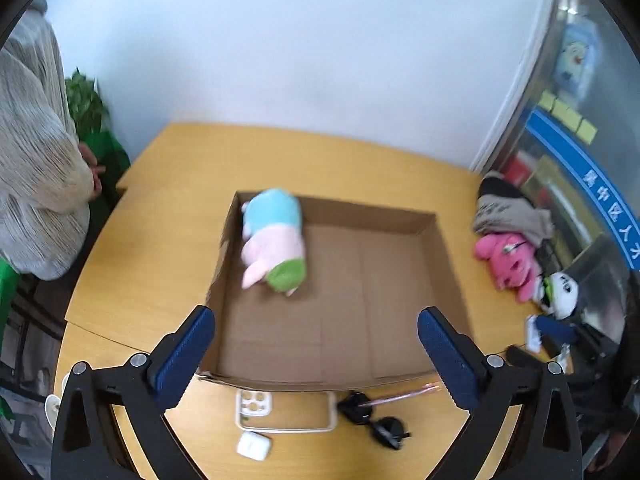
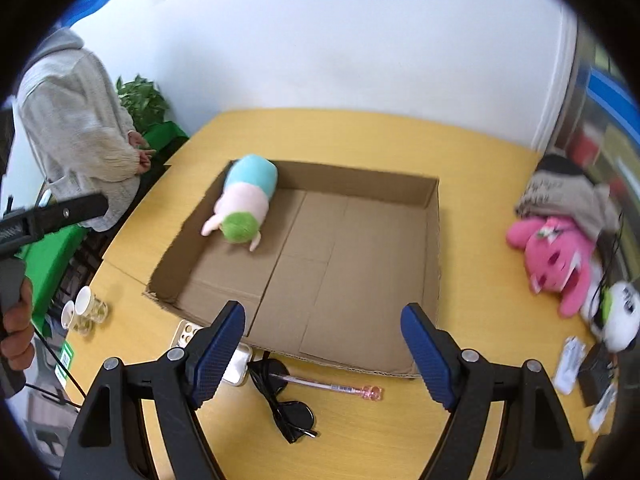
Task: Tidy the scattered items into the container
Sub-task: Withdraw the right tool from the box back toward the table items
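A shallow cardboard box [image 1: 448, 264] [image 2: 434, 248] sits on the yellow table. A blue, pink and green plush [image 1: 276, 238] [image 2: 246, 204] lies in its far left corner. My left gripper [image 1: 316, 352] is open and empty above the box's near edge. My right gripper [image 2: 322, 344] is open and empty, also above the near edge. In front of the box lie black sunglasses [image 1: 372, 418] [image 2: 286, 400], a pink pen [image 1: 404, 394] [image 2: 332, 386], a clear phone case [image 1: 284, 412] [image 2: 236, 364] and a white earbud case [image 1: 253, 445].
A pink plush [image 1: 510, 262] [image 2: 556, 260], a grey cloth bundle [image 1: 508, 210] [image 2: 568, 196] and a white plush [image 1: 562, 292] [image 2: 618, 316] lie at the table's right. Small cups [image 2: 86, 308] stand at the left. A person in a grey hoodie [image 2: 76, 128] stands at the left.
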A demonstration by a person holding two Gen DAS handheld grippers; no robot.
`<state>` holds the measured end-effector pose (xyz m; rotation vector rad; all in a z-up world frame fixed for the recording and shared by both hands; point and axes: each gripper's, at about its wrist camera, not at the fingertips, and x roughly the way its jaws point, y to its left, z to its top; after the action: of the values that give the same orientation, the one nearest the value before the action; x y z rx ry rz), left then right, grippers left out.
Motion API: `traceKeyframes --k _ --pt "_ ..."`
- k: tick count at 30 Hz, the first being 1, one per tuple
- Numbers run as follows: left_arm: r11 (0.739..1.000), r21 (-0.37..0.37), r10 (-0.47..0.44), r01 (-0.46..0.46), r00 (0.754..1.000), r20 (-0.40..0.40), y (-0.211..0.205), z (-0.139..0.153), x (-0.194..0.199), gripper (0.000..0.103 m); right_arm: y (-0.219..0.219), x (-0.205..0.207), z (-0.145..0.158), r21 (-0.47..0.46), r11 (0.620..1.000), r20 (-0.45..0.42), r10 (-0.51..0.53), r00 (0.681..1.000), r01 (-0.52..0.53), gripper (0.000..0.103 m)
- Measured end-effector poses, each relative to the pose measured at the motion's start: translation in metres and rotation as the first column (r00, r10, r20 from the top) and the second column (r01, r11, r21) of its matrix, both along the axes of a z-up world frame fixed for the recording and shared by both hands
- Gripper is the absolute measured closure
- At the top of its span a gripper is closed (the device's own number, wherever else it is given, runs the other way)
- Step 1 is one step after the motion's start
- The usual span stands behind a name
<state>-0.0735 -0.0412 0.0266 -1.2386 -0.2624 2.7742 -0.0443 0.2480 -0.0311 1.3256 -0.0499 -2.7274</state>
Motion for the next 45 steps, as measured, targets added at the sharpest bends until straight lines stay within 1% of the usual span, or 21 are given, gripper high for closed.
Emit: traceKeyframes --k 3,5,7,11,18,30,38,45 --pt "1.0 -0.013 0.001 -0.001 1.0 -0.029 0.014 0.014 0.01 0.0 -0.001 0.017 0.015 -0.003 1.0 -0.026 0.003 1.0 -0.003 0.022" --pt "0.999 -0.036 0.006 -0.008 0.999 -0.037 0.034 0.015 0.017 0.0 0.0 0.029 0.024 0.005 1.0 -0.044 0.004 0.999 -0.004 0.022" --pt "0.999 -0.042 0.009 -0.011 0.999 -0.042 0.044 0.017 0.024 0.0 0.001 0.038 0.029 0.024 1.0 -0.053 0.007 0.999 -0.006 0.022" --pt "0.999 -0.038 0.017 -0.019 0.999 -0.046 0.059 0.02 0.039 0.0 0.007 0.05 0.033 0.025 1.0 -0.059 -0.002 0.998 0.003 0.022" --pt "0.999 -0.053 -0.005 0.003 0.999 -0.034 0.076 0.02 0.046 0.0 0.014 0.062 0.032 0.015 1.0 -0.058 -0.018 0.998 0.019 0.022" --pt "0.999 -0.053 -0.014 0.013 1.0 -0.025 0.075 0.019 0.052 0.0 0.007 0.065 0.031 0.003 1.0 -0.052 -0.023 0.998 0.023 0.022" --pt "0.999 -0.047 -0.012 0.012 1.0 -0.008 0.069 0.011 0.059 0.0 0.002 0.068 0.027 0.004 1.0 -0.038 -0.025 0.999 0.025 0.022" --pt "1.0 -0.028 -0.003 0.003 1.0 0.003 0.064 0.009 0.063 0.0 -0.005 0.071 0.027 0.009 1.0 -0.034 -0.011 0.999 0.011 0.022"
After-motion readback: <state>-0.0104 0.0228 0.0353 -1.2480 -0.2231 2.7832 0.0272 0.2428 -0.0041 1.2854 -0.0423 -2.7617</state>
